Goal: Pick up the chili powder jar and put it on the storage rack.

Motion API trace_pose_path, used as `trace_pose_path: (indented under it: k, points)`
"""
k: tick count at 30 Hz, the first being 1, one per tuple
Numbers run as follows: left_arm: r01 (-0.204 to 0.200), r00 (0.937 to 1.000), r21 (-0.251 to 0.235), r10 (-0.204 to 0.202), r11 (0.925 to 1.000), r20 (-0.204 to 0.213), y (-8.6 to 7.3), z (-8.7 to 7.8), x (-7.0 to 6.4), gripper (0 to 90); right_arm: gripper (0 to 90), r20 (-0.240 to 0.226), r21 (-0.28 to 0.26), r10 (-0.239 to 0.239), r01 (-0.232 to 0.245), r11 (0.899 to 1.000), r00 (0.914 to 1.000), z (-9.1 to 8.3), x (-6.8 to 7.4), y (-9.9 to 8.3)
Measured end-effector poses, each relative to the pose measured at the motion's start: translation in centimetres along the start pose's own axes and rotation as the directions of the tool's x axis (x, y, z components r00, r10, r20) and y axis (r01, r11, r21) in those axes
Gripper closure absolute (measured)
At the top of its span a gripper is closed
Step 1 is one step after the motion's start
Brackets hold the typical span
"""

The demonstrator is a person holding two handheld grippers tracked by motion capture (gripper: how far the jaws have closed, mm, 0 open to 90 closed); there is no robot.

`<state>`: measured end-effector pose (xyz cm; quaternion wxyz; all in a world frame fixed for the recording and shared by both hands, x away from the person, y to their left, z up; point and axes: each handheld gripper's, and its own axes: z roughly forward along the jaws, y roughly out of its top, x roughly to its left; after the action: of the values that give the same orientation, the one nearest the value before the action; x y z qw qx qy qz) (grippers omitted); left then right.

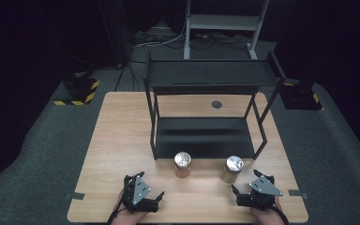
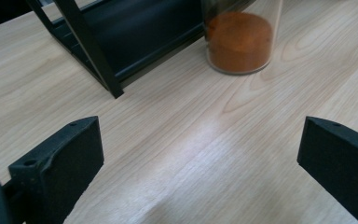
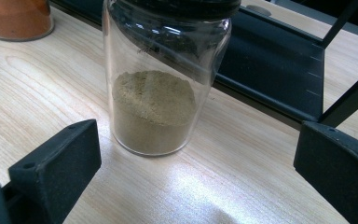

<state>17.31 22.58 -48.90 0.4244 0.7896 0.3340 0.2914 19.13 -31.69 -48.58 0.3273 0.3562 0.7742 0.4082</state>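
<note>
Grippers: nearest the camera, at the table's front edge. Left gripper (image 1: 155,198) lies at the front left, jaws spread wide and grasping nothing; bare wood lies between them in the left gripper view. Right gripper (image 1: 240,195) lies at the front right, jaws likewise spread wide and empty.
Table: light wooden table (image 1: 117,140) on a grey carpeted floor, dark surroundings.
Rack: black two-tier metal shelf rack (image 1: 206,77) standing upright on the middle and far part of the table, both shelves bare.
Orange spice jar: clear glass jar (image 1: 183,165) with a silver lid, partly filled with orange powder, upright on the table just in front of the rack's lower shelf, left of centre. It stands ahead of the left gripper, apart from it.
Tan spice jar: clear glass jar (image 3: 165,79) with a silver lid, holding tan powder, upright just in front of the rack, right of centre. It stands close ahead of the right gripper, toward its left jaw, untouched.
</note>
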Motion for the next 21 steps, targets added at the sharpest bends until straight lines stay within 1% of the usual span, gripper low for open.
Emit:
trace_pose_path:
  k: [5,6,7,10,13,14,15,17,21]
  points:
    - [-0.007,1.0000,-0.035,0.007,0.9994,0.005,0.6,-0.2,-0.3,0.4,0.0,0.003,-0.002,0.001,-0.001,1.000,1.0000,0.0,0.0,0.0]
    - [-0.005,0.9999,-0.048,0.005,0.9988,0.011,0.8,-0.3,-0.4,0.4,0.0,0.003,-0.003,0.002,-0.002,1.000,1.0000,0.0,0.0,-0.1]
    - [-0.005,0.9999,-0.048,0.005,0.9988,0.011,0.8,-0.3,-0.4,0.4,0.0,0.003,-0.003,0.002,-0.002,1.000,1.0000,0.0,0.0,-0.1]
    - [-0.014,0.9996,-0.059,0.016,0.9982,0.024,1.5,-0.3,-0.5,0.4,0.0,0.003,-0.001,0.002,-0.002,1.000,1.0000,0.0,0.0,0.0]
    - [-0.012,0.9995,-0.071,0.014,0.9974,0.029,2.0,-0.2,-0.5,0.4,0.0,0.003,-0.004,0.000,0.000,1.000,1.0000,0.0,0.1,-0.1]
    - [-0.001,0.9994,-0.080,0.004,0.9968,0.035,2.3,-0.1,-0.4,0.3,0.0,0.003,-0.005,0.001,-0.001,1.000,1.0000,0.0,0.0,-0.1]
    - [-0.001,0.9994,-0.080,0.004,0.9968,0.035,2.3,-0.1,-0.4,0.4,0.0,0.003,-0.005,0.001,-0.001,1.000,1.0000,0.0,0.0,-0.1]
    - [-0.008,0.9994,-0.078,0.011,0.9969,0.034,2.8,0.0,-0.5,0.4,0.0,0.002,-0.006,0.006,-0.006,1.000,1.0000,-0.1,0.0,-0.1]
    - [-0.007,0.9990,-0.078,0.010,0.9969,0.044,3.6,0.5,-0.4,0.4,0.0,0.002,-0.008,0.003,-0.003,1.000,1.0000,-0.1,0.0,-0.2]
